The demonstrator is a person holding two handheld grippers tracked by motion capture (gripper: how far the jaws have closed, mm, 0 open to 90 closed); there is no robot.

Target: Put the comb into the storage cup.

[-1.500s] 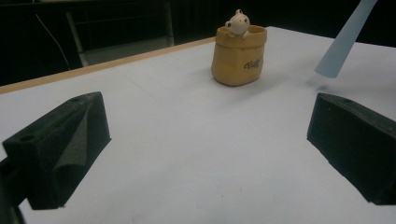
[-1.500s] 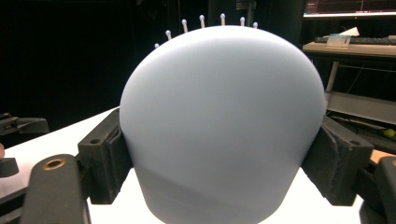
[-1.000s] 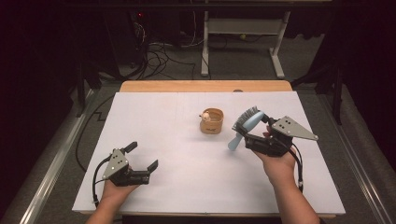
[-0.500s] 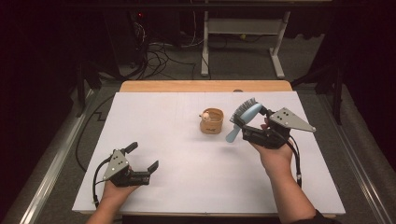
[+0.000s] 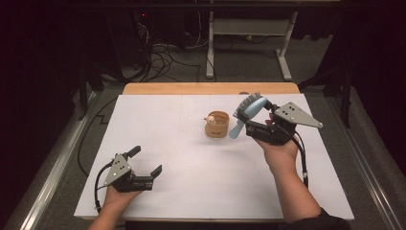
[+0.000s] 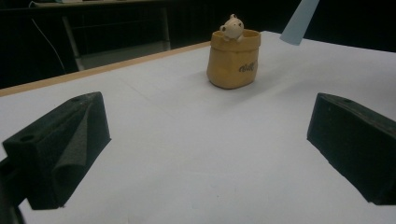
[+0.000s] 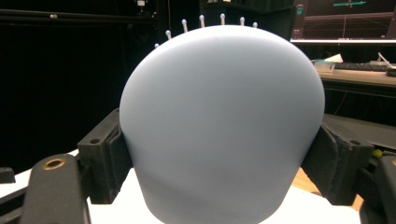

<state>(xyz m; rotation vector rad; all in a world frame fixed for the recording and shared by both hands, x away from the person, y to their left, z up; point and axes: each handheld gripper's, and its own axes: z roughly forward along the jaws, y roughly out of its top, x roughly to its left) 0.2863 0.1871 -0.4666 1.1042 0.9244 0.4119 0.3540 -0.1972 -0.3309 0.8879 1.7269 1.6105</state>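
Right tool [image 5: 250, 120] has lifted the hairbrush [image 5: 246, 115], handle pointing down-left.

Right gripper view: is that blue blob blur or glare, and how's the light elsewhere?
Right gripper view: the hairbrush sits so close it's soft and blocks the table. Left gripper view: the pot is fairly sharp, the near jaws blurred. High view: the white table is bright, surroundings dark.

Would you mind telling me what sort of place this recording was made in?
Probably a lab or test room: a white-covered table on grey carpet, loose cables on the floor behind it, and a lit computer monitor on a desk.
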